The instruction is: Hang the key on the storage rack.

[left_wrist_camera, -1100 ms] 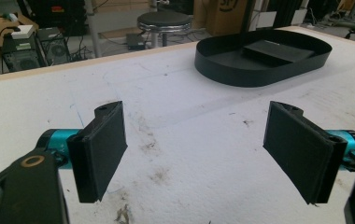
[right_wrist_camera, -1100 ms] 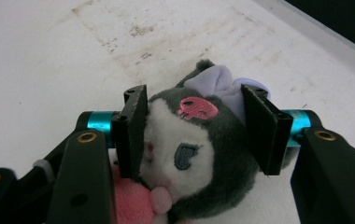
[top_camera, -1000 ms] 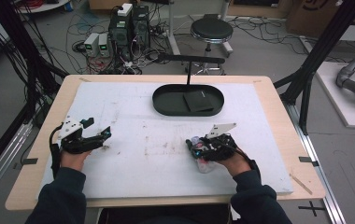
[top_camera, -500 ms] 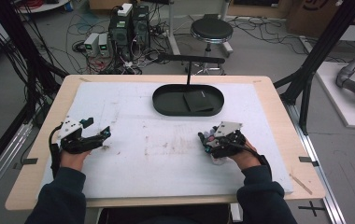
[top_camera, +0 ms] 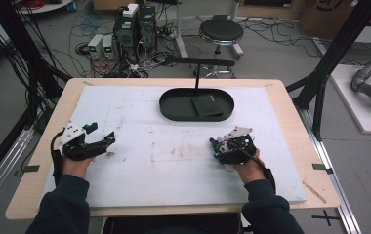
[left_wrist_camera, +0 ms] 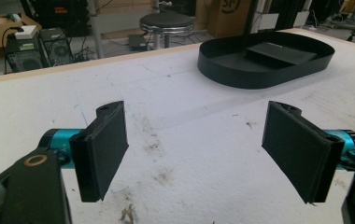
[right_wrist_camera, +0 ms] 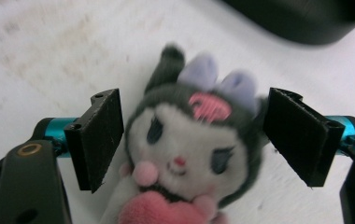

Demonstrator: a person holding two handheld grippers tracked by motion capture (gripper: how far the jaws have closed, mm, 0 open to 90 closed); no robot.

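One plush toy [right_wrist_camera: 189, 154] lies face-up on the white mat [top_camera: 174, 165], squarely between my right gripper's [right_wrist_camera: 192, 140] spread jaws, which have just been opening; pads clear of it. Left gripper [left_wrist_camera: 199, 149] released, empty, well apart. Black tray [top_camera: 174, 105] beyond.

Right gripper [right_wrist_camera: 192, 140] jaws just opening, now standing wide; plush toy [right_wrist_camera: 189, 149] lying between them on white mat [top_camera: 174, 161], pads on either side of its head, whether brushing it cannot tell. A second ago gripper lying low over toy near table's near edge; half a second ago sitting further right and slightly up the mat; now shifting back left a little, hand [top_camera: 247, 168] trailing behind it.
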